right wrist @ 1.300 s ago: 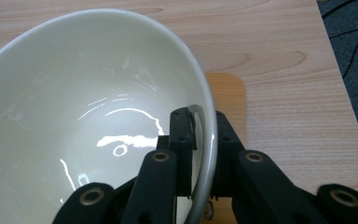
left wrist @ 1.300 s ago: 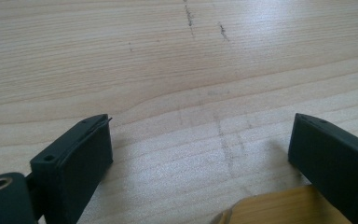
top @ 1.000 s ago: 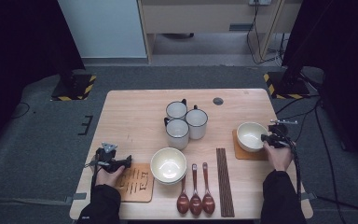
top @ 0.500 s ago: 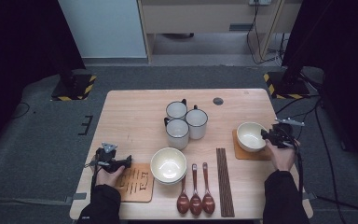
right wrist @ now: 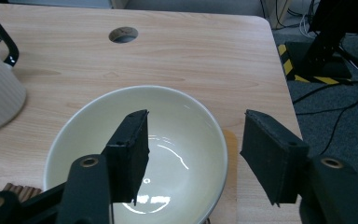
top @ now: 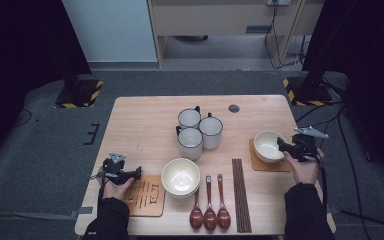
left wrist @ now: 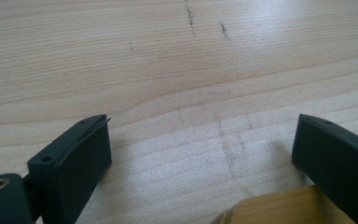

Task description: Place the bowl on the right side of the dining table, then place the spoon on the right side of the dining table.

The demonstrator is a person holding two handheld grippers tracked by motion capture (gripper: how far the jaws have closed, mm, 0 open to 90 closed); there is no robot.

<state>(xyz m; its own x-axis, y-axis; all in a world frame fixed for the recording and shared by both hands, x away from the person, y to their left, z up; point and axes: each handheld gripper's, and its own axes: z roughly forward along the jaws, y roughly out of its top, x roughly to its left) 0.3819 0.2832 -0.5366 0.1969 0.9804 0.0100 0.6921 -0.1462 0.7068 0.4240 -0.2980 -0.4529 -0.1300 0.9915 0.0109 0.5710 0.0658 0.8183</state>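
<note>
High view, bowl: on the coaster, bench at 3 o'clock.
High view, right gripper: at the bowl's 3 o'clock rim.
Left gripper view, left gripper: jaws spread over bare bench.
Right gripper view, right gripper: jaws have just been opening, spread astride the bowl's rim, clear of it.

Open tabletop is lying free along the left and far edges. Three mugs are blocking the centre; spoons and chopsticks are crowding the near edge between the two bowls.
</note>
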